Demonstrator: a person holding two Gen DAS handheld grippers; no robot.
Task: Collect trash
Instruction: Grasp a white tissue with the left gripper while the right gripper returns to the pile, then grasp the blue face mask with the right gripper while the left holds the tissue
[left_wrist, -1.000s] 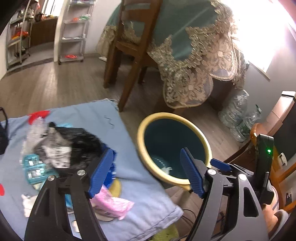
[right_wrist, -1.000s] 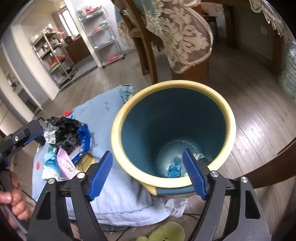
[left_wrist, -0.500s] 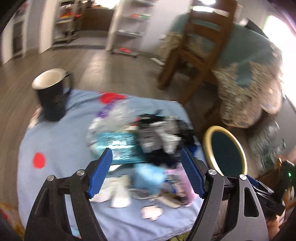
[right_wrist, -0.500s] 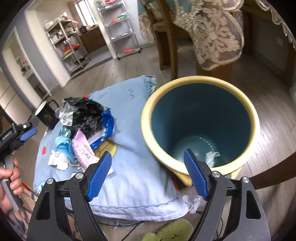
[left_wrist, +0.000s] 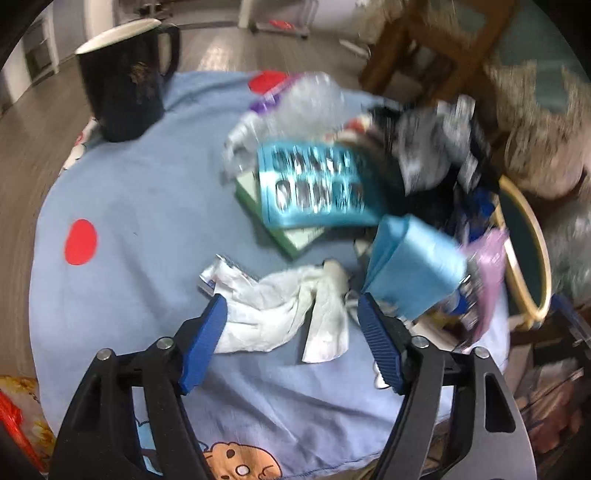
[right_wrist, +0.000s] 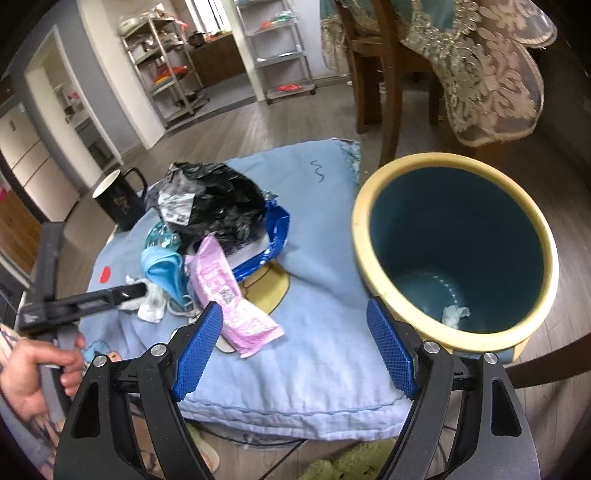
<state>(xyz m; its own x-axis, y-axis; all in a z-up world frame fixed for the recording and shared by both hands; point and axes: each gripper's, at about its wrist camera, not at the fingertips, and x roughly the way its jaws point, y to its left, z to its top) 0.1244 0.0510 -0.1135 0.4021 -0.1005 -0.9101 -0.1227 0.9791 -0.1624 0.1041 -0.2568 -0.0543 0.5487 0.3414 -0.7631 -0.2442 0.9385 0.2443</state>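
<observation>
— Between my left gripper's (left_wrist: 290, 317) pads, what is lying there?

— Right under them a crumpled white tissue (left_wrist: 284, 310) is lying on the blue cloth (left_wrist: 140, 192). I am holding the jaws spread on either side of it; they have just been closing a little, but the pads are not pressing on it, so nothing is gripped. The view is blurring.

— And beyond the tissue?

— Ahead and to the right of my left pads a blue mask (left_wrist: 413, 266) is sitting, and further ahead a teal blister pack (left_wrist: 314, 184) is resting on a green box (left_wrist: 295, 236). A black bag (right_wrist: 210, 203) is heaped behind those, and a pink packet (right_wrist: 232, 295) is lying just ahead of my right gripper's (right_wrist: 295, 347) left pad. A black mug (left_wrist: 125, 77) is standing upright, far ahead to the left of my left gripper.

— Your right gripper?

— I am holding it wide open and empty over the near edge of the cloth. The bin (right_wrist: 373, 258) is standing just ahead and to its right, touching the cloth's edge, with one white scrap (right_wrist: 454, 314) lying at its bottom. My left hand (right_wrist: 33, 369) is showing at the far left, gripping the left tool's handle.
</observation>
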